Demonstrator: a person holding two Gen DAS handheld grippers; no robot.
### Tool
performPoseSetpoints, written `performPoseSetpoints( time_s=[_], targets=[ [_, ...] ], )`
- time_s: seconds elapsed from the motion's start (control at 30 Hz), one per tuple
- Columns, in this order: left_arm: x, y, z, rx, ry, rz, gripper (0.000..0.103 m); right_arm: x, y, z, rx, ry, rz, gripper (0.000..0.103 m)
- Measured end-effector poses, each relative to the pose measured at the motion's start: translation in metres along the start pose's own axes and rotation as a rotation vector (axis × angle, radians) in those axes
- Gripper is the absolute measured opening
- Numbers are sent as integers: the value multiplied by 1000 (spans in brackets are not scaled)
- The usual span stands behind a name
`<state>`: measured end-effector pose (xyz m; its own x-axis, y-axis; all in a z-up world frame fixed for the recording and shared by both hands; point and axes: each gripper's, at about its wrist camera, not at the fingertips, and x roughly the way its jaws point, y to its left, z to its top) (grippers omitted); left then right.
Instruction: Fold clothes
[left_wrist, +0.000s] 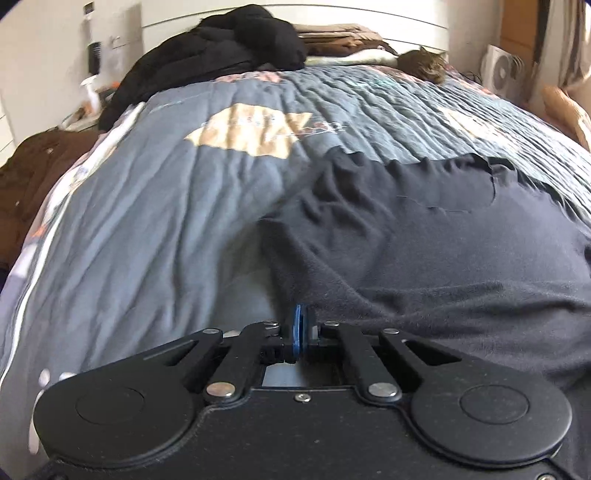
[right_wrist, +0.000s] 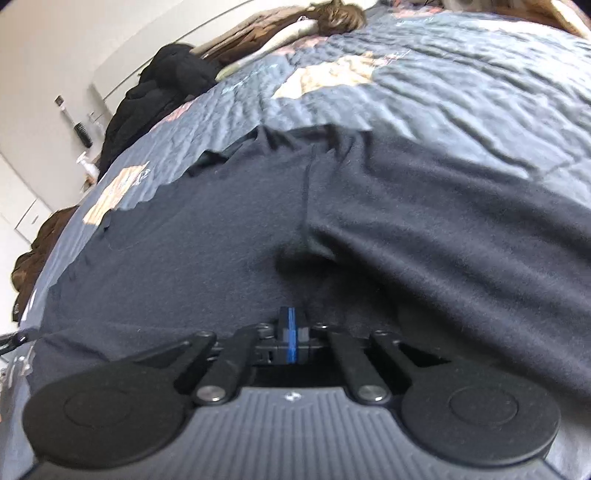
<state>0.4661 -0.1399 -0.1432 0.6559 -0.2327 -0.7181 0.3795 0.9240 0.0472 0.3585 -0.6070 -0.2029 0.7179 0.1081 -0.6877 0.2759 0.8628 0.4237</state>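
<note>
A dark navy shirt (left_wrist: 424, 251) lies spread on the bed, its neckline toward the far side. The left gripper (left_wrist: 298, 317) is shut, blue pads pressed together on the shirt's near left edge, and the cloth draws in a ridge toward it. In the right wrist view the same shirt (right_wrist: 221, 236) fills the middle, with a raised fold (right_wrist: 314, 221) running away from the fingers. The right gripper (right_wrist: 291, 319) is shut with its pads together, pinching the cloth at the near hem.
A grey-blue quilt (left_wrist: 147, 221) with tan patches covers the bed. A black jacket (left_wrist: 221, 48) and brown folded clothes (left_wrist: 340, 35) lie at the far end beside a cat (left_wrist: 424, 64). A brown garment (left_wrist: 33, 173) hangs off the left side. A white fan (left_wrist: 500, 72) stands at right.
</note>
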Motion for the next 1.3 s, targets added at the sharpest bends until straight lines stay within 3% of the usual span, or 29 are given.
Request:
performPoseSetpoints(
  time_s=[0.07,0.13,0.17,0.2,0.27,0.37,0.47,0.53,0.63,0.77,0.93,1.0,1.03,1.13,1.3],
  targets=[
    [-2,8,-4,-10,0,34,0,-2,-2,1,12,-10,-9,0],
    [-7,17,-6,-46,-5,9,1,-5,-3,2,16,-14,-4,0],
    [-9,17,-4,-57,-4,-4,7,-8,-3,3,15,-13,4,0],
    [-11,15,-2,-65,-2,-13,24,-10,-3,4,14,-12,11,0],
    [-15,4,5,-28,-39,-35,35,-16,-2,6,13,-16,20,1],
    [-7,-25,25,-20,-16,-108,38,-32,2,2,18,-36,35,4],
    [5,-59,40,23,-9,-133,38,-55,5,-7,33,-54,47,4],
    [21,-77,48,37,60,-135,38,-81,4,-20,60,-64,39,4],
    [39,-85,53,-54,163,-140,38,-122,1,-42,94,-110,28,4],
    [20,-100,52,-98,117,-178,38,-146,2,-45,57,-107,56,5],
    [-12,-166,49,28,27,-244,40,-162,-4,-28,22,-139,116,14],
    [-16,-202,49,159,12,-290,60,-166,-10,-24,5,-144,130,21],
    [-16,-220,50,233,11,-313,64,-167,-15,-22,7,-142,123,23],
    [-9,-270,48,395,10,-397,64,-171,-31,-19,44,-155,98,30],
    [20,-332,35,578,36,-404,64,-172,-50,-16,90,-168,101,33]
  ],
)
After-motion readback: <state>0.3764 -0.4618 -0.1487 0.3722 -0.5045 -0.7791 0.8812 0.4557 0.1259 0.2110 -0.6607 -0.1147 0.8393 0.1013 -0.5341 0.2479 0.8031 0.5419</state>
